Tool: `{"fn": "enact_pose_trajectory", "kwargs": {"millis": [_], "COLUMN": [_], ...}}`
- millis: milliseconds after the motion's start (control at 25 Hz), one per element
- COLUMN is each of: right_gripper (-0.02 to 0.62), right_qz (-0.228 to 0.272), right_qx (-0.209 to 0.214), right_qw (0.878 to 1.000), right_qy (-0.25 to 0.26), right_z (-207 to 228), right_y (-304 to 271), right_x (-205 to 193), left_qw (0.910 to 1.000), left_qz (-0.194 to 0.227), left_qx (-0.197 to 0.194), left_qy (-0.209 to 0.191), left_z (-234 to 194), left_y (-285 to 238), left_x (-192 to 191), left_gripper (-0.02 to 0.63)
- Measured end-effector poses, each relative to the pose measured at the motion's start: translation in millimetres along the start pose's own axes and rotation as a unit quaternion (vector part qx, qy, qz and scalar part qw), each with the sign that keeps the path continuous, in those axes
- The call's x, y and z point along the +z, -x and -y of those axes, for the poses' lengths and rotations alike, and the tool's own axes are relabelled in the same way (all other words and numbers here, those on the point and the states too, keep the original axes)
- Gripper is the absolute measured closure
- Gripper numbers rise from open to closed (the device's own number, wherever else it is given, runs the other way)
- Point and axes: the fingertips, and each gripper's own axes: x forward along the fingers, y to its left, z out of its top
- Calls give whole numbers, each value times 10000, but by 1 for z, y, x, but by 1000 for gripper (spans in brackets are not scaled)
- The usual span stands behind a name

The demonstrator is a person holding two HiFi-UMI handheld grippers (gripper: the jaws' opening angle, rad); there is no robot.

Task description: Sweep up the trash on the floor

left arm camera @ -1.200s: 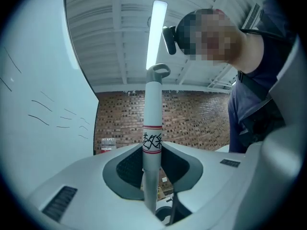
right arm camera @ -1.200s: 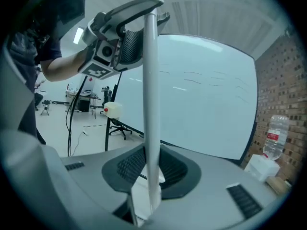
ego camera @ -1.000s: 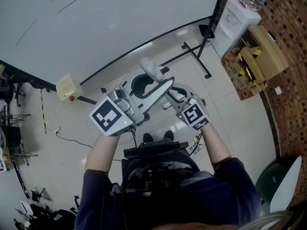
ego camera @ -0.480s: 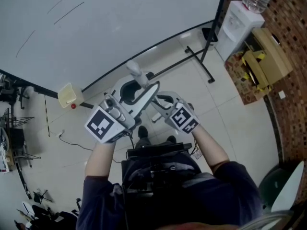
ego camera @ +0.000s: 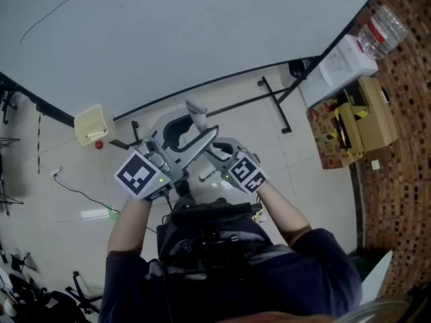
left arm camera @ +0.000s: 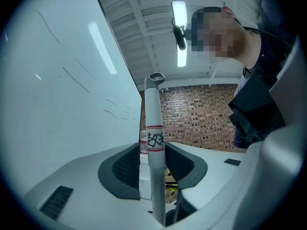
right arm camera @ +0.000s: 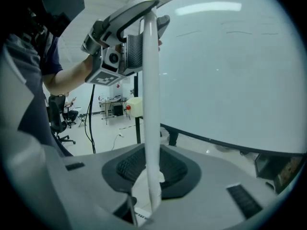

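By whiteboard (ego camera: 202,32) | left gripper (left arm camera: 153,169) opening round handle (left arm camera: 154,114) | right gripper (right arm camera: 151,169) clamps it (floor (ego camera: 306,157) ahead)

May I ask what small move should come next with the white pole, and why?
Probably close the left gripper on the long white pole: its jaws have just been opening and stand loose around it, so only the right gripper holds it.

The pale tiled floor (ego camera: 316,187) fills the middle of the head view. At upper centre the black foot of a whiteboard stand (ego camera: 274,105) rests on it, with a white water dispenser (ego camera: 335,69) and cardboard boxes (ego camera: 360,128) at upper right. A black cable (ego camera: 79,192) trails at left.
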Motion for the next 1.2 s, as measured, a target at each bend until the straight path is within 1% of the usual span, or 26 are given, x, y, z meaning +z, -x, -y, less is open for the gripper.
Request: {"fn": "enact_pose_trajectory", "kwargs": {"millis": [120,160,240,320,360,520,640,800,1040,1120,1200], "right_gripper": [492,492,492,492,492,492,492,492,492,492,492], "right_qz": [-331,-448,-626,-773,-864,-1213,-1505,-1861,-2258,-2296,-2311], "right_qx": [-1,-12,-56,-116,-151,-288,-270,-150,62,127,60], "right_qw": [9994,9989,9978,9965,9955,9899,9848,9783,9690,9677,9670], "right_qy": [-68,-106,-203,-307,-366,-673,-824,-902,-997,-1030,-1072], "right_z": [0,0,4,10,12,11,11,16,21,21,26], "right_y": [-33,-44,-67,-92,-102,-137,-165,-204,-254,-269,-279], "right_x": [-10,-14,-20,-26,-31,-55,-76,-104,-142,-150,-157], "left_qw": [9997,9994,9976,9953,9945,9928,9911,9859,9724,9678,9652], "left_qz": [-152,-198,-263,-266,-260,-383,-554,-816,-1295,-1472,-1601], "left_qx": [-115,-157,-229,-256,-249,-151,115,611,1377,1545,1636], "left_qy": [127,240,598,898,987,1126,1208,1327,1370,1333,1262], "left_z": [-27,-35,-53,-72,-80,-105,-125,-156,-198,-210,-219], "left_y": [19,23,31,37,40,53,64,72,83,88,90], "left_x": [-19,-25,-40,-54,-61,-94,-123,-163,-219,-233,-244], "left_gripper": [440,440,446,505,505,505,505,505,505,505,506]}}
